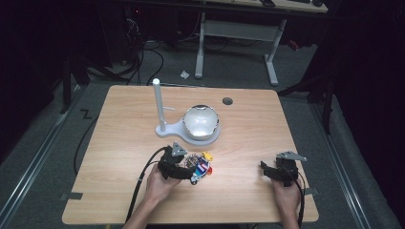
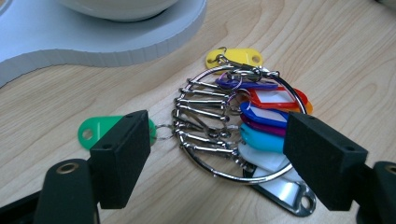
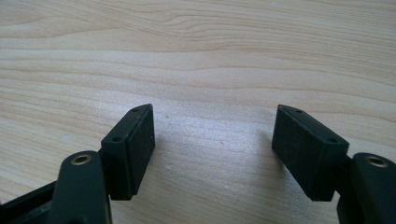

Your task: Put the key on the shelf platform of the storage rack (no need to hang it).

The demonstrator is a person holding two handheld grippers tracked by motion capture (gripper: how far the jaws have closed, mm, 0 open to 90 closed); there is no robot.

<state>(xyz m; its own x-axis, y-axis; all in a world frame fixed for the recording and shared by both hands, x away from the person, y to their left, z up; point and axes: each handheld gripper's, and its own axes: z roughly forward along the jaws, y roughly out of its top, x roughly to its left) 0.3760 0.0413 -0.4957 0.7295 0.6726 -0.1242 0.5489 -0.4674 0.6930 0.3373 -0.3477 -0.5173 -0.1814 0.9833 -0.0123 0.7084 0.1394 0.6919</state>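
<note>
A big metal key ring lies flat on the wooden table, strung with several coloured plastic key tags: yellow, red, blue, purple, cyan, white and a green tag at its left side. My left gripper is open, its jaws standing on either side of the ring just above the table. In the high view the left gripper sits at the key ring near the table's front middle. My right gripper is open over bare wood, and the high view has the right gripper at the front right.
A white stand with an upright white post and a shiny round bowl sits just behind the key ring. The stand's white base lies close beyond the ring. A dark round hole marks the table's far side.
</note>
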